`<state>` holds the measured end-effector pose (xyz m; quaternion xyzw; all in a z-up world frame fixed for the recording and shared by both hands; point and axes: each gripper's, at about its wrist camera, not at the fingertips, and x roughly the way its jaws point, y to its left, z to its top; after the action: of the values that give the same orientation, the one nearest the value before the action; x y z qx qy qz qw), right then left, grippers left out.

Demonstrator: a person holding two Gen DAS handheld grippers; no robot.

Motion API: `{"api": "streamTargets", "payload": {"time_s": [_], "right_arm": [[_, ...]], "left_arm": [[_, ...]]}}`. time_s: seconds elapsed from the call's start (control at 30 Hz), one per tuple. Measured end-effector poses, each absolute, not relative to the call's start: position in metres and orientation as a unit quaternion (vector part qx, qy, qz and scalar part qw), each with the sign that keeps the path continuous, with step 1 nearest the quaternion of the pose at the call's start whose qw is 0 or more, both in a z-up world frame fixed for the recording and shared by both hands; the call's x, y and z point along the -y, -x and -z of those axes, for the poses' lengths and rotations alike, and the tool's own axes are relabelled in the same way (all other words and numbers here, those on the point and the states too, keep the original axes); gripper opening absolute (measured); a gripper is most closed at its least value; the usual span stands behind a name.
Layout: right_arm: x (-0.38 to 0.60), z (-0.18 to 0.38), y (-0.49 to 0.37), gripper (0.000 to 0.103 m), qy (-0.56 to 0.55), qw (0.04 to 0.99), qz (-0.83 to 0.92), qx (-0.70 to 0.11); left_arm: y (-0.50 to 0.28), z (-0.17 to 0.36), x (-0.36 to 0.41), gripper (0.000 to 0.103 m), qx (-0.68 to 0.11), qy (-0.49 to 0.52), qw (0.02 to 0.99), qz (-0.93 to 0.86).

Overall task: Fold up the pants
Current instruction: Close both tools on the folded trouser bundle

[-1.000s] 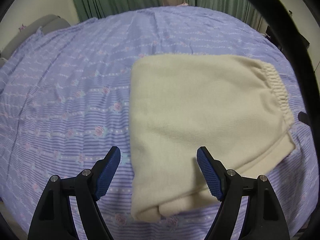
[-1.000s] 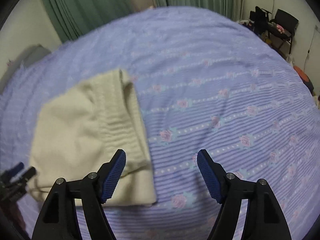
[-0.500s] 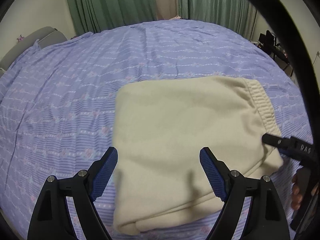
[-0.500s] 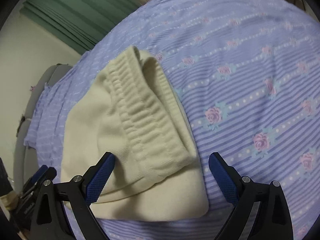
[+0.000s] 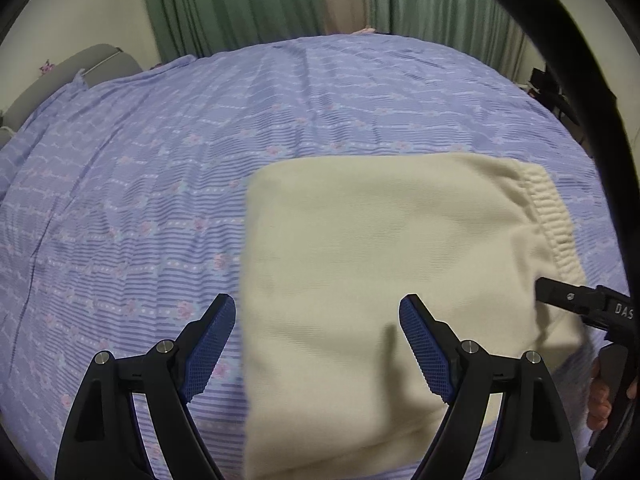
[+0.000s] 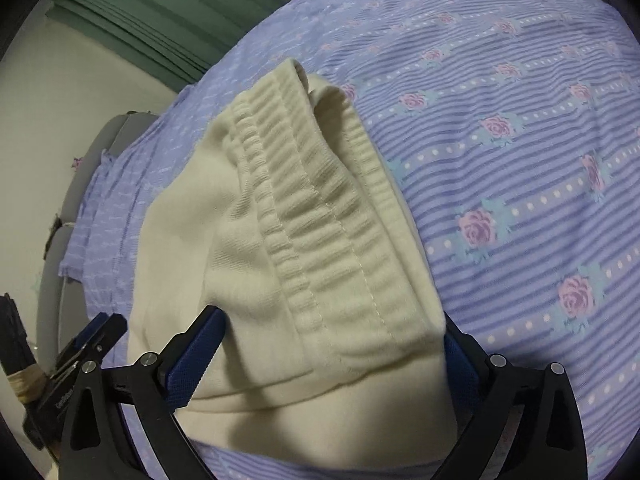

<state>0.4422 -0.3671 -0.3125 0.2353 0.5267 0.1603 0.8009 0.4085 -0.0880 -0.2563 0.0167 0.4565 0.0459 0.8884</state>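
The cream pants point(image 5: 384, 264), folded into a thick rectangular stack, are laid flat on a bed covered by a lilac striped sheet point(image 5: 160, 168) printed with small roses. In the left wrist view the stack is seen toward the right of the bed, its ribbed elastic waistband point(image 5: 554, 220) running along the right edge. The left gripper point(image 5: 316, 344) is held above the near left corner of the stack with its jaws spread wide: the left blue pad point(image 5: 210, 344) is seen over the bare sheet just beside the fabric's left edge, the right pad over the cloth, and nothing is clamped between them. At the far right of that view the right gripper point(image 5: 576, 306) is seen at the waistband corner, with part of a hand point(image 5: 600, 400) below it. In the right wrist view the right gripper point(image 6: 328, 344) is seen straddling the near end of the waistband point(image 6: 320, 220), its jaws having just been opening to nearly their full spread; the folded waistband end lies between the 2 fingers, but whether the pads touch the cloth cannot be told, since the right pad is hidden behind the fabric. The left gripper point(image 6: 90, 344) appears at the lower left edge of that view. Green curtains point(image 5: 248, 0) are hung behind the bed.
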Motion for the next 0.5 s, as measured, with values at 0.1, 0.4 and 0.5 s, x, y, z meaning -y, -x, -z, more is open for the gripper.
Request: {"api": "streamTargets", "payload": {"time_s": [0.1,0.4,0.5], "right_arm": [[0.366,0.312,-0.447,0.099,-0.221,0.806,-0.15,-0.528],[0.359,0.296,-0.437,0.048,-0.171,0.829,-0.117,-0.52],[0.359,0.277,-0.426,0.043,-0.158,0.84,-0.113,-0.507]], "left_arm": [[-0.409,0.258,0.073,0.084,-0.456,-0.015,0.888,-0.058],[-0.419,0.269,0.022,0.084,-0.485,0.092,0.87,0.0],[-0.424,0.28,0.02,0.085,-0.499,0.116,0.857,0.058]]}}
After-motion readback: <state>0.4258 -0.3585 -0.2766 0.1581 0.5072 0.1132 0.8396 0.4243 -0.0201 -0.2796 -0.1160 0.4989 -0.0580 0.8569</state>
